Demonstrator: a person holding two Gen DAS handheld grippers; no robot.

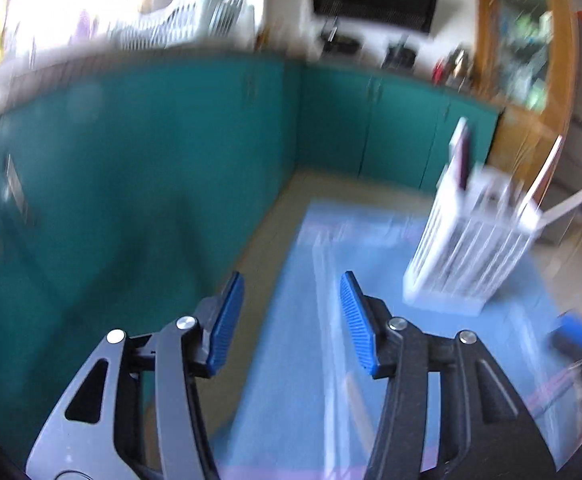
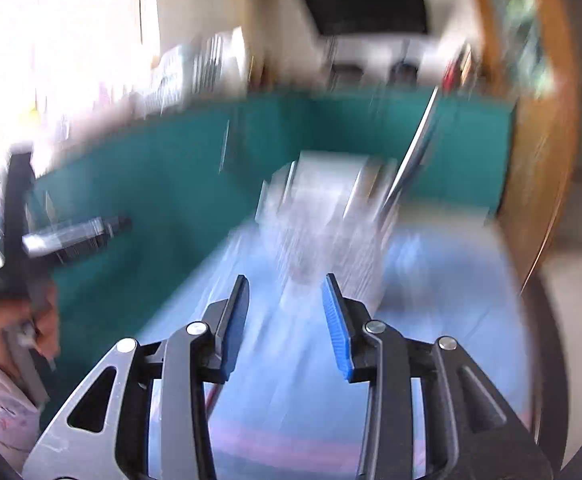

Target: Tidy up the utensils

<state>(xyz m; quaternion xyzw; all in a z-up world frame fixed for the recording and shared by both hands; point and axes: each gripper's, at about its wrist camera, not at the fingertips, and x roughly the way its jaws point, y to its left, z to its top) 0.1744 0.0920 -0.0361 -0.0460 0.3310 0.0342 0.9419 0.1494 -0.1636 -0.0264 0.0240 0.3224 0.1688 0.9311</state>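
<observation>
Left wrist view: my left claw [image 1: 291, 320] is spread and empty; the white utensil caddy [image 1: 471, 240] stands ahead to its right on the blue surface [image 1: 291, 360].

Right wrist view: my right claw [image 2: 285, 320] is spread and empty, the caddy [image 2: 323, 220] dead ahead, handles upright, nearer this claw.

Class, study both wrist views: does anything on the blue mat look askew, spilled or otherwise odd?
The white slatted utensil holder looks tilted in the left wrist view, though fisheye distortion and blur may exaggerate it. Nothing appears spilled. Both the left gripper and right gripper are open and empty.
</observation>
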